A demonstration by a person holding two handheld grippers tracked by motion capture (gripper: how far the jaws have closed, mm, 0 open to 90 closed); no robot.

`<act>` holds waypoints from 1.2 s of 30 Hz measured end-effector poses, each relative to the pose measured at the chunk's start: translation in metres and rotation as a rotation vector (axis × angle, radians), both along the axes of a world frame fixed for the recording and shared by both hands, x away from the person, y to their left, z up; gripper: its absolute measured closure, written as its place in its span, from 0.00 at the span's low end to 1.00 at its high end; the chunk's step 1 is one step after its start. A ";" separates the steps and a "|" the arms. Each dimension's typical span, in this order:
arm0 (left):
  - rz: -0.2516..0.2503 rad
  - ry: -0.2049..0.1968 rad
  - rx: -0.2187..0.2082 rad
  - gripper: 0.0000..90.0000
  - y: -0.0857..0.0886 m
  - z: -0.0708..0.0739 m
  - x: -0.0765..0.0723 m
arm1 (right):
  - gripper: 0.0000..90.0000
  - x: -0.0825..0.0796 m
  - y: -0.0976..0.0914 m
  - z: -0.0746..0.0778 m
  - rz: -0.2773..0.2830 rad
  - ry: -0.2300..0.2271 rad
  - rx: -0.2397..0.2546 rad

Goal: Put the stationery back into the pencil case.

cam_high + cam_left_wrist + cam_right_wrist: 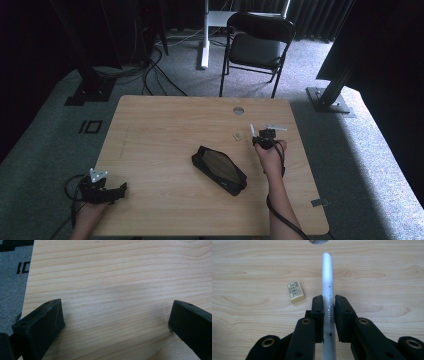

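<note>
My right gripper is shut on a white pen printed with "KEY POINTS"; the pen runs forward between the jaws, just over the table. In the high view that gripper sits at the table's right middle, with the pen sticking out from it. A small cream eraser lies just left of the pen, also seen as the eraser in the high view. A black pencil case lies open at the table's centre. My left gripper rests at the near left edge, its jaws wide apart over bare wood.
The wooden table has a round cable hole near its far edge. Behind it stands a black folding chair on grey carpet, with dark stands and cables on both sides.
</note>
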State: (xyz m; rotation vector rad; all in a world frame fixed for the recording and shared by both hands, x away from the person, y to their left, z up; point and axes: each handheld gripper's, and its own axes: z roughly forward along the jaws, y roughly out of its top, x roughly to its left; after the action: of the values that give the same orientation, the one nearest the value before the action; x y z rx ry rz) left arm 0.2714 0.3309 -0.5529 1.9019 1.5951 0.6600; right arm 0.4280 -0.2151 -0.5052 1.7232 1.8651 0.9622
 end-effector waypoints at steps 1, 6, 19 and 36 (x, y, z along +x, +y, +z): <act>0.000 0.000 0.000 0.00 0.000 0.000 0.000 | 0.87 -0.001 0.000 0.001 0.005 -0.002 0.000; 0.000 0.000 0.000 0.00 0.000 0.000 0.000 | 0.87 -0.006 -0.002 0.005 0.013 -0.005 0.003; 0.000 0.000 0.000 0.00 0.000 0.000 0.000 | 0.87 -0.020 0.000 0.031 0.073 -0.049 -0.011; 0.000 0.000 0.001 0.00 0.000 0.000 0.000 | 0.87 -0.038 0.015 0.051 0.187 -0.074 0.010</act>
State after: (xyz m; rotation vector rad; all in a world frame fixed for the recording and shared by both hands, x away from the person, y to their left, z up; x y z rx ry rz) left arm 0.2714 0.3309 -0.5528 1.9024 1.5954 0.6603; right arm 0.3898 -0.2000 -0.4544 1.5171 2.0031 1.0918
